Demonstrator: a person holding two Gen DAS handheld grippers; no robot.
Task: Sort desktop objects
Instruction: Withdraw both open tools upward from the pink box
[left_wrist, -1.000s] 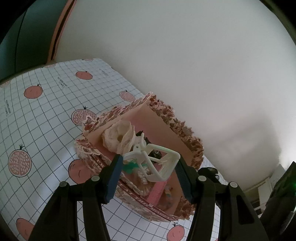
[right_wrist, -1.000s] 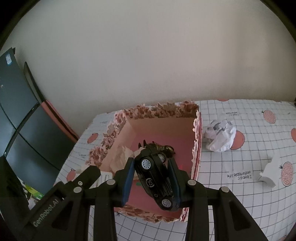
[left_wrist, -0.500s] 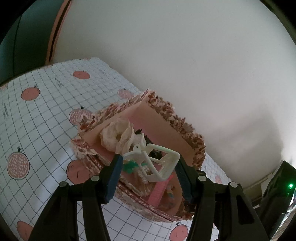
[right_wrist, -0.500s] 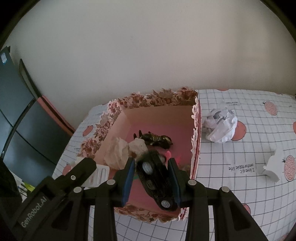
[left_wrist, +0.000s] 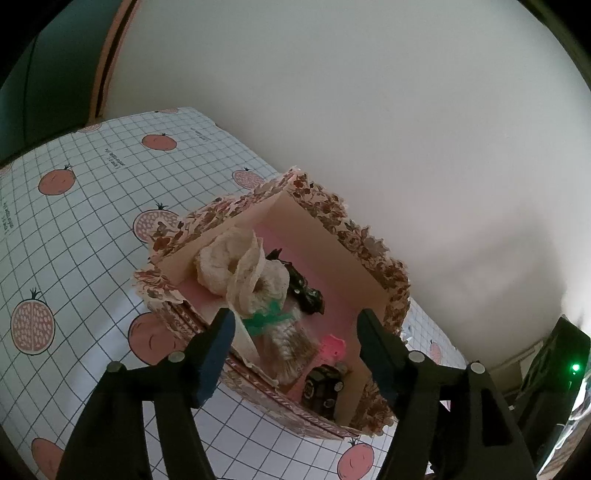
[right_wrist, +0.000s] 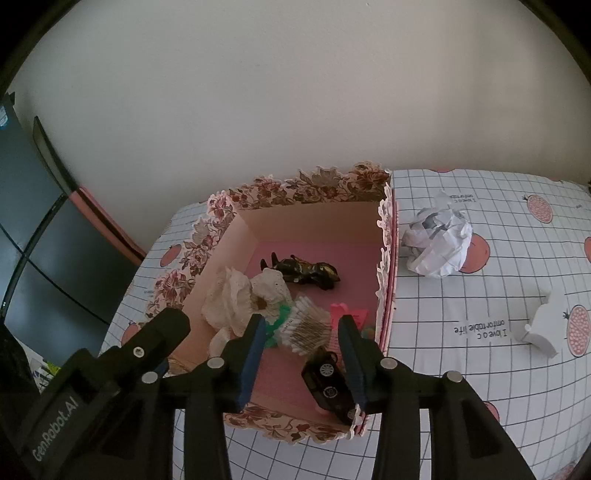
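Observation:
A floral-edged pink box (right_wrist: 306, 192) stands on the gridded tablecloth; it also shows in the left wrist view (left_wrist: 365, 243). Inside lie a cream lace cloth (right_wrist: 236, 299), a dark animal figure (right_wrist: 303, 269), a bundle of cotton swabs (right_wrist: 306, 325), a pink item (right_wrist: 340, 310) and a black toy car (right_wrist: 327, 384) in the near right corner, also in the left wrist view (left_wrist: 323, 386). My right gripper (right_wrist: 301, 354) is open and empty above the box's near side. My left gripper (left_wrist: 295, 350) is open and empty above the box; the white clip is not visible.
A crumpled white paper ball (right_wrist: 439, 243) lies right of the box, and a white piece (right_wrist: 543, 325) lies further right on the cloth. A dark cabinet (right_wrist: 33, 240) stands to the left. A wall runs behind the table.
Both grippers opened. The right let go of the black toy car, which now lies in the box. The left let go of the white clip, which is out of sight.

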